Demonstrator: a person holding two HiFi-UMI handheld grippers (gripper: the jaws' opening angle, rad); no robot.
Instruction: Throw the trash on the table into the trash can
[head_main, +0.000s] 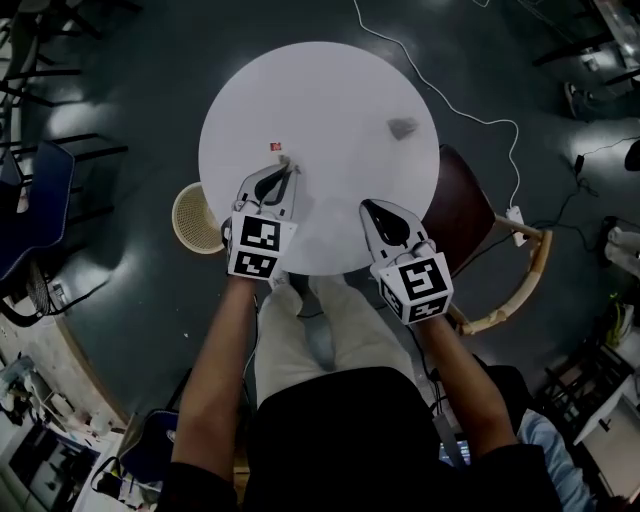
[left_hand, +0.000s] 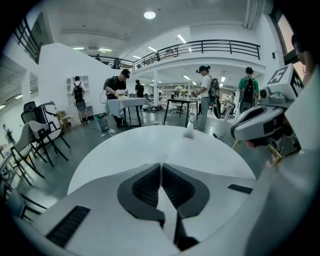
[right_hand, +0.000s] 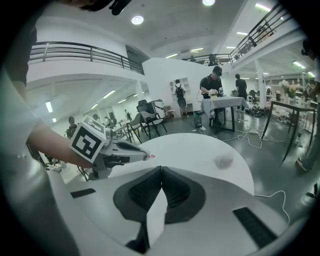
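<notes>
White table (head_main: 330, 80) | left jaws pinch red scrap (right_hand: 150, 156) | right jaws clenched, empty | wad (head_main: 403, 127) beyond | bin (head_main: 195, 218) left

Nothing readable here, tbh. The cubes on the left gripper (head_main: 289, 165) and right gripper (head_main: 368, 207) only had black-and-white square marker patterns, no letters or numbers. The red-and-white scrap (head_main: 276, 147) on the table (head_main: 330, 90) was too small to read.
</notes>
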